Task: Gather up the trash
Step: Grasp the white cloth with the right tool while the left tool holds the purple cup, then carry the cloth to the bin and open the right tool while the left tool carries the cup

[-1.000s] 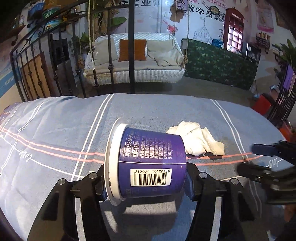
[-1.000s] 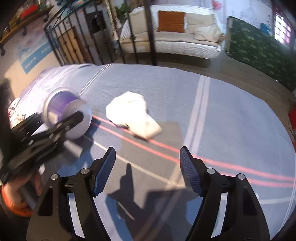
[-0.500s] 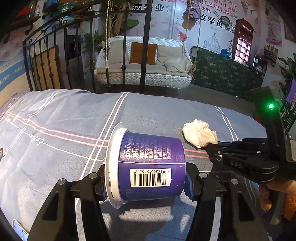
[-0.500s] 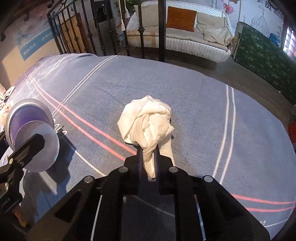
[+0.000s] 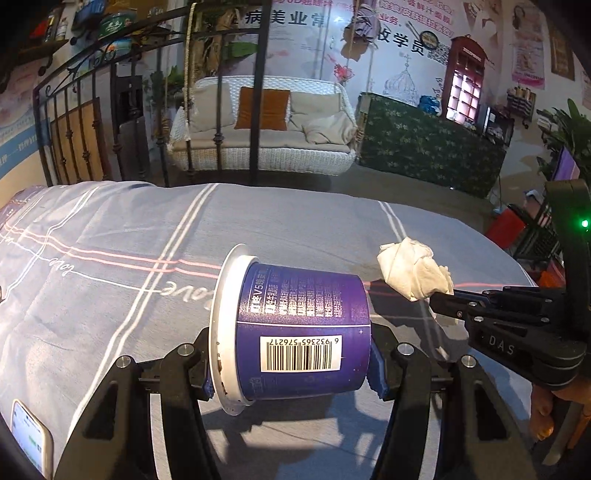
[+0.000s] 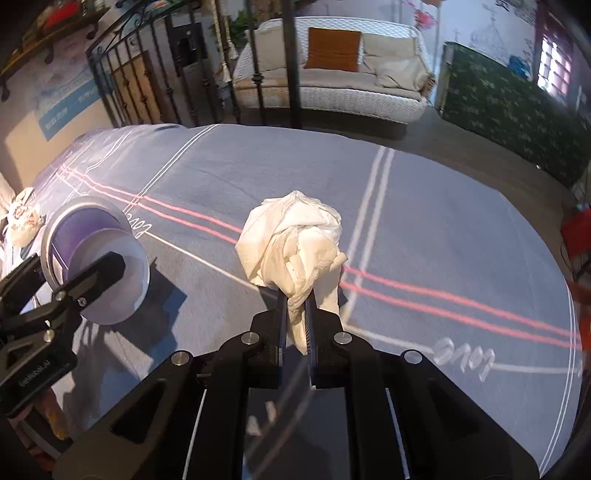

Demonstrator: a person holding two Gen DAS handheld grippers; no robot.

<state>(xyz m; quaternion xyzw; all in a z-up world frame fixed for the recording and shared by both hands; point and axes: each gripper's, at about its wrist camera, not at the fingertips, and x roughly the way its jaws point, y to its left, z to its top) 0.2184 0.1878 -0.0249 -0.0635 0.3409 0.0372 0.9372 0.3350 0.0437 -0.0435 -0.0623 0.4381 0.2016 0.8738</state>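
A glossy purple plastic cup with a white rim and paper barcode label, a crumpled, soft off-white paper tissue, matt black plastic grippers with bright metal screws, over a matt grey-blue woven bedspread.

This looks like a shop or salon lounge furnished like a home. A bed with a blue-grey striped cover fills the foreground inside a black iron frame. Behind it hangs a white wicker swing sofa with cushions, and the wall carries large Chinese lettering and posters. A green-draped counter stands at right.
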